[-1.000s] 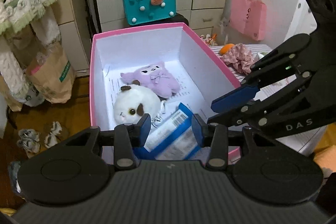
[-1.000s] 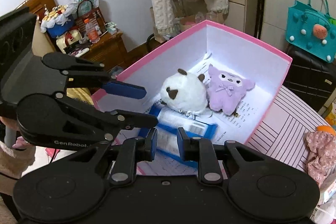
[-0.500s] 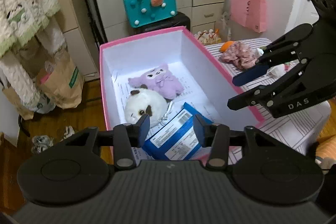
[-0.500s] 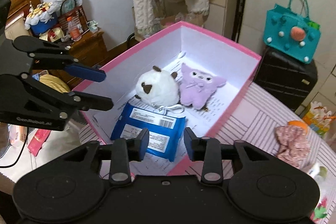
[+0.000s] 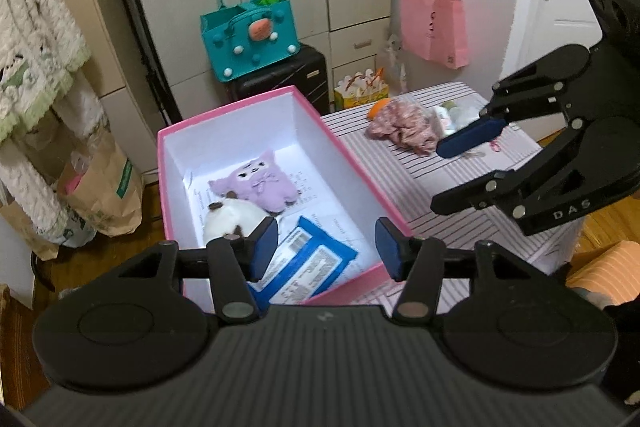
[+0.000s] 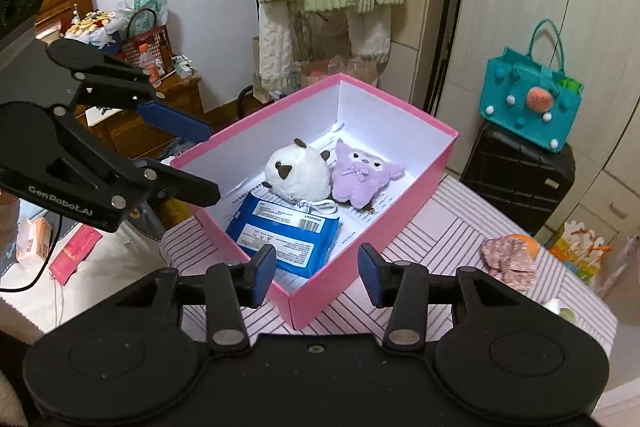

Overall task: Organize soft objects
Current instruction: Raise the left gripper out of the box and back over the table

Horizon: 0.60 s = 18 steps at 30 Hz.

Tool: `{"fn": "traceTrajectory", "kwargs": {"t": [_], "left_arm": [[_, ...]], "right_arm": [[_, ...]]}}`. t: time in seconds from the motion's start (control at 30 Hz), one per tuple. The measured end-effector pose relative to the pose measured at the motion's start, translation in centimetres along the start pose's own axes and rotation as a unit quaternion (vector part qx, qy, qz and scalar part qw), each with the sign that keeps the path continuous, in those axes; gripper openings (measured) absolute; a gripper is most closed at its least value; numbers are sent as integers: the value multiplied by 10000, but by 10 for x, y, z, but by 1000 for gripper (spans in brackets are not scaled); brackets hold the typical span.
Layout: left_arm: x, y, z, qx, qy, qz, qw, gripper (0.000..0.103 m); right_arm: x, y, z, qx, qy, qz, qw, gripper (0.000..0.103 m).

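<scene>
We see a pink box point(image 6: 416, 183) with a white interior standing on the striped table point(image 6: 452, 227), at the table's edge. Three soft things lie on printed paper inside it. A white round plush point(image 6: 298, 173) and a purple plush point(image 6: 360, 179) sit side by side and touch each other toward the far end of the box. A blue soft packet point(image 6: 284, 231) lies flat at the near end, just beside the white plush.

Our left gripper point(image 5: 326, 247) hangs above the near end of the box. Its blue-padded fingers point(image 5: 262, 245) stand apart and are spreading wider, with nothing between them; the packet is seen below the gap, not gripped.

Our right gripper point(image 6: 316, 271) hangs above the near corner of the box. Its fingers point(image 6: 370, 273) are likewise apart and parting further, with nothing between them.

In each wrist view the other gripper appears from the side with its fingers spread, clear of the box.

A pink floral cloth bundle point(image 6: 508, 259) lies on the table well apart from the box, with an orange thing point(image 6: 524, 239) just behind it. Beyond the table, a teal felt bag point(image 6: 532, 107) rests on a black suitcase point(image 6: 516, 171).
</scene>
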<state>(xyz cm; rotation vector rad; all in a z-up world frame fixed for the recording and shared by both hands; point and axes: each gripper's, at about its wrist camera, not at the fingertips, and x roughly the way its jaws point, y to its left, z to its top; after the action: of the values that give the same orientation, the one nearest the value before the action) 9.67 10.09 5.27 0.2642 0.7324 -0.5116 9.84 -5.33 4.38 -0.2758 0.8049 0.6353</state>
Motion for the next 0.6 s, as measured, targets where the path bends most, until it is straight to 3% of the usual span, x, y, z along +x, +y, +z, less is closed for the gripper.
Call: {"fn": "traceTrajectory", "kwargs": {"t": [0.27,0.6], "left_arm": [[-3,-35,4,284,19,-178,9994,57],[14,-78,15,567,126,-601,9965,60]], "right_arm": [[-39,-10,-23,192,-243,11,9995,56],[-76,-32,-68,422,-346,-293,9981,60]]}}
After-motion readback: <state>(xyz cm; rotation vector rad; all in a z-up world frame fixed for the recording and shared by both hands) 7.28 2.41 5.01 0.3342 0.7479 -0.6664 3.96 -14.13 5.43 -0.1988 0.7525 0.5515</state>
